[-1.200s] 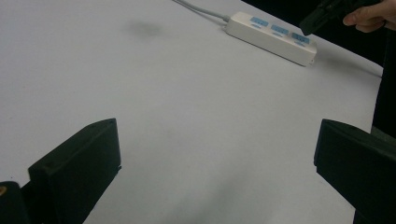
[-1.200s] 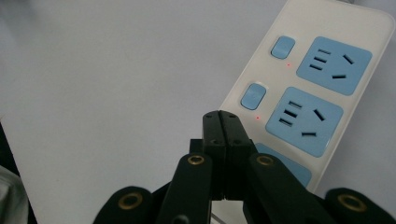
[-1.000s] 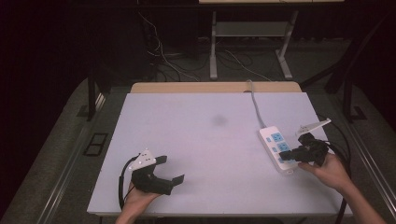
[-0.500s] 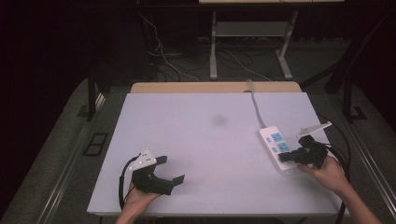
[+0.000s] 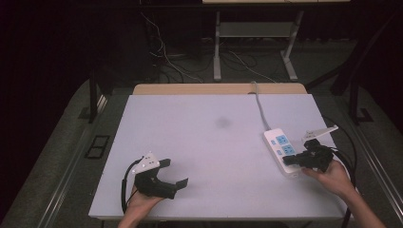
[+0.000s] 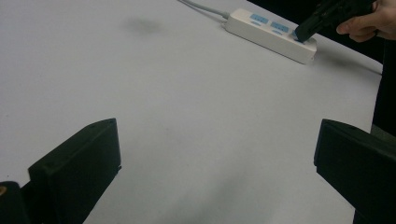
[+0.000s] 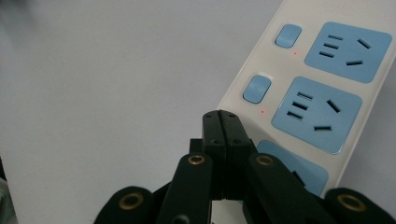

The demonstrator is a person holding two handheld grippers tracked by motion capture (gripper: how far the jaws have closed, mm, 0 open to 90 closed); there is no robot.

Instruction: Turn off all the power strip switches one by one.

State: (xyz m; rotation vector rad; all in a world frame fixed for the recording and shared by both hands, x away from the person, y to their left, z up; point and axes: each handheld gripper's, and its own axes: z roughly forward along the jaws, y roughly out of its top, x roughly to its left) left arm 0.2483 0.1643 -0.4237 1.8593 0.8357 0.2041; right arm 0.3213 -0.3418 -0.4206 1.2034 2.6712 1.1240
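The power strip (image 5: pixel 284 149) lies at the right of the tabletop (image 5: pixel 214 156). The right gripper (image 7: pixel 220 122), jaws pressed together, noses at its nearest switch — likely mid-press; two lamps glow red. The left gripper (image 5: pixel 176 173) rests lower left, jaws apart — idle.
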